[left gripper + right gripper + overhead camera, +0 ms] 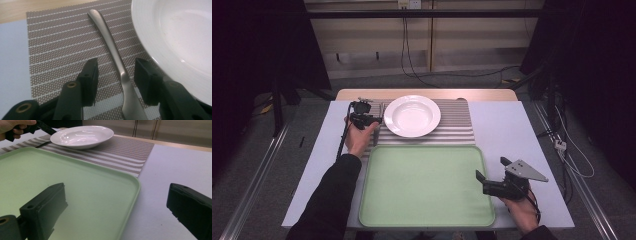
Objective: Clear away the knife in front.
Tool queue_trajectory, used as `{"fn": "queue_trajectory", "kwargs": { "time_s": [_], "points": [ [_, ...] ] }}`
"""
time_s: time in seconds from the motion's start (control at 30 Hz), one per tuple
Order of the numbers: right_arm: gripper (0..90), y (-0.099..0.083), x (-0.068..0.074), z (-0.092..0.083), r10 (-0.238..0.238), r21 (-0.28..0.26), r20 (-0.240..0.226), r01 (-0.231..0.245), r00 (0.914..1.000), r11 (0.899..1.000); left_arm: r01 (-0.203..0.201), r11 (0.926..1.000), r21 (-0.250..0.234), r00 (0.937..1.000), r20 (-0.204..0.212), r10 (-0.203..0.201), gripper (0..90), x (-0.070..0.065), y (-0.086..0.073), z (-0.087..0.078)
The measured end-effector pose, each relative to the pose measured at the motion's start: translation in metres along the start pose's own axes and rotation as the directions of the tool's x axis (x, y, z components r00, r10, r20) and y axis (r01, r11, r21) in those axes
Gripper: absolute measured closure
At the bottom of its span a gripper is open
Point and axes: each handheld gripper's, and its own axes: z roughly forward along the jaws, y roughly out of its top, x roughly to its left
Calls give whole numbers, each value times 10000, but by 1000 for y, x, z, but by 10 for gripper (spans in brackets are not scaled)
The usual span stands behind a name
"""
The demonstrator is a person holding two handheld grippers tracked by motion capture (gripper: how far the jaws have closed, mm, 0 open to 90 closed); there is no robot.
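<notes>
Steel utensil: a brushed metal utensil handle [117, 60] is seen lying flat on the striped placemat [57, 50], just left of the white plate [180, 37]; its working end is hidden below the edge of the left claw view, so whether it is a fork or a spoon cannot be told.
Utensil in high view: it is seen as a thin sliver [381, 114] between the left claw and the plate rim.
Left claw: the left claw [115, 77] is lowered over the utensil with a jaw on either side of the handle; the jaws are part-way apart, and a clear gap is left on both sides, so nothing is clamped.
Left hand: the left claw [371, 119] is held by a hand at the placemat's left edge, with a dark sleeve [329, 200] trailing back.
Plate: the deep white plate [412, 115] is set on the placemat at the far middle of the counter, apart from the tray.
Tray: a pale green tray [427, 185] is laid on the near side of the counter, its far edge just beside the placemat.
Right claw: the right claw [486, 181] is held near the tray's right edge; in its own view the jaws are spread wide, one over the tray [75, 195] and one over the bare counter [162, 182], with nothing between them.
</notes>
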Motion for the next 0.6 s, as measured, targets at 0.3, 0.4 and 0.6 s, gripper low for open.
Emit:
{"fn": "queue_trajectory", "kwargs": {
  "time_s": [0.3,0.4,0.6],
  "points": [
    [21,0,-1,0,37,-37,42,-37,10000,10000,76,9992,388,10000,54,-78,636,-1,2,13],
    [21,0,-2,1,18,-23,69,-18,10000,10000,220,9989,414,9997,114,-225,642,1,3,15],
    [21,0,-2,1,3,20,75,-3,10000,10000,115,9986,522,9999,20,-117,686,-1,7,17]
  ]
}}
